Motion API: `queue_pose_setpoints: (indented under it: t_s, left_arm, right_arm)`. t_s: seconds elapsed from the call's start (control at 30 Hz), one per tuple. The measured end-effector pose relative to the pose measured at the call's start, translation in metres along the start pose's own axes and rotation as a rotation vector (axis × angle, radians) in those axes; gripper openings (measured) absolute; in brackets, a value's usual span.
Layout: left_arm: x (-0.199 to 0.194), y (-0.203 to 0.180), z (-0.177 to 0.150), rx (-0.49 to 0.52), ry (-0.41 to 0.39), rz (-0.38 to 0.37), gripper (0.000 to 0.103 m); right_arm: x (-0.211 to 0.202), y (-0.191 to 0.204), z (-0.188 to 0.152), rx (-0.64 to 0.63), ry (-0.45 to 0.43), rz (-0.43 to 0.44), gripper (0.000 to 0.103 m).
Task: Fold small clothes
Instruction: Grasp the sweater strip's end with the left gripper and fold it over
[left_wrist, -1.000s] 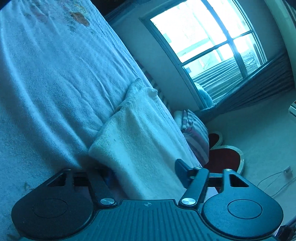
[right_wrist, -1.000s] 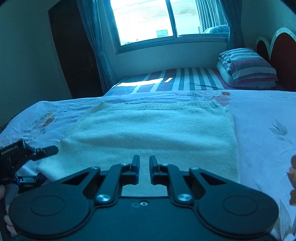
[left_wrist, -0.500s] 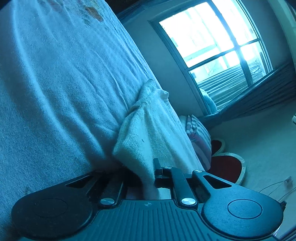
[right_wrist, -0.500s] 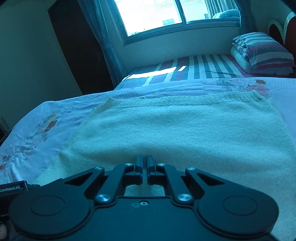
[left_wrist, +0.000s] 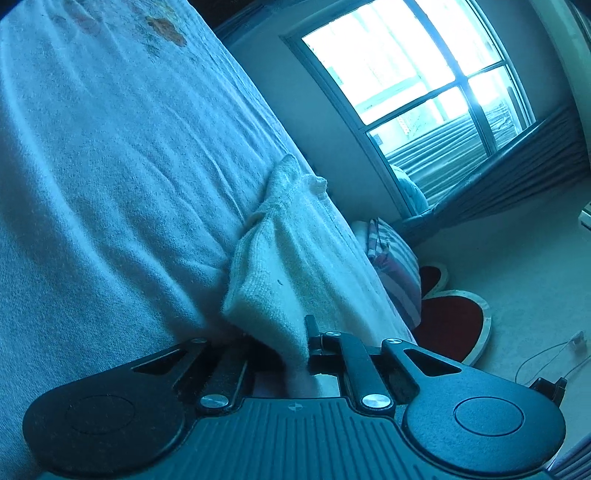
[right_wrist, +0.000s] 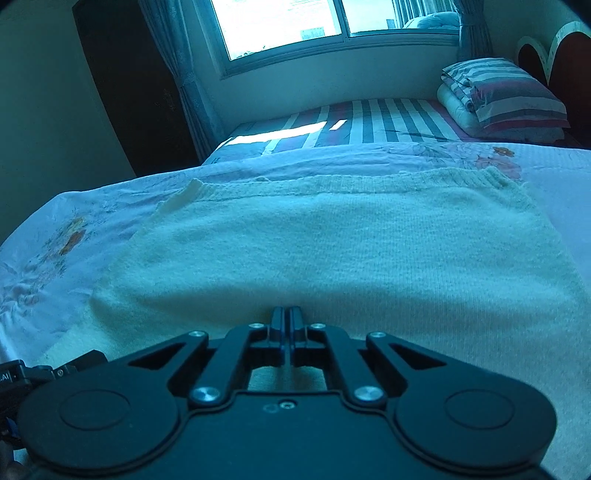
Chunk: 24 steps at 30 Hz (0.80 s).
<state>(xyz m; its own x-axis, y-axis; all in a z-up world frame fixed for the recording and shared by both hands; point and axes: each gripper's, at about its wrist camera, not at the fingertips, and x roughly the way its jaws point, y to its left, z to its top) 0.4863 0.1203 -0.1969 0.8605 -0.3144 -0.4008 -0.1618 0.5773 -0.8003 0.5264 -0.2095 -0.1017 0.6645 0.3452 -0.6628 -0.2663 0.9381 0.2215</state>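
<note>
A cream knitted garment lies spread flat on the bed's floral sheet. My right gripper is shut on the garment's near edge, its fingers pressed together over the knit. In the left wrist view the same garment is bunched at a near corner, and my left gripper is shut on that corner. The left fingertip is hidden under the cloth. The left gripper's body shows at the lower left of the right wrist view.
A striped mattress and a stack of striped folded bedding lie beyond the bed under the window. A dark wardrobe stands at the left. A red heart-shaped headboard is at the right.
My left gripper closed from wide open onto the garment's corner and bunched it. My right gripper closed onto the near edge and moved forward, low over the garment.
</note>
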Motion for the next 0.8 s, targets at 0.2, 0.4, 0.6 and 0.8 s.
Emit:
queue_pose_setpoints:
  t_s: [0.2, 0.4, 0.6, 0.8]
  left_arm:
    - [0.002, 0.009, 0.008, -0.024, 0.036, -0.018, 0.007]
    - [-0.001, 0.000, 0.010, 0.041, 0.013, -0.024, 0.006]
    - [-0.008, -0.062, 0.028, 0.342, 0.040, -0.024, 0.006]
    - [0.012, -0.131, 0.034, 0.552, 0.155, -0.020, 0.006]
  right_arm:
    - [-0.001, 0.011, -0.002, 0.019, 0.022, -0.046, 0.006]
    - [0.001, 0.008, -0.006, 0.044, 0.000, -0.051, 0.004]
    - [0.002, 0.005, -0.009, 0.070, -0.028, -0.042, 0.003]
    - [-0.031, -0.054, 0.000, 0.385, -0.090, 0.109, 0.013]
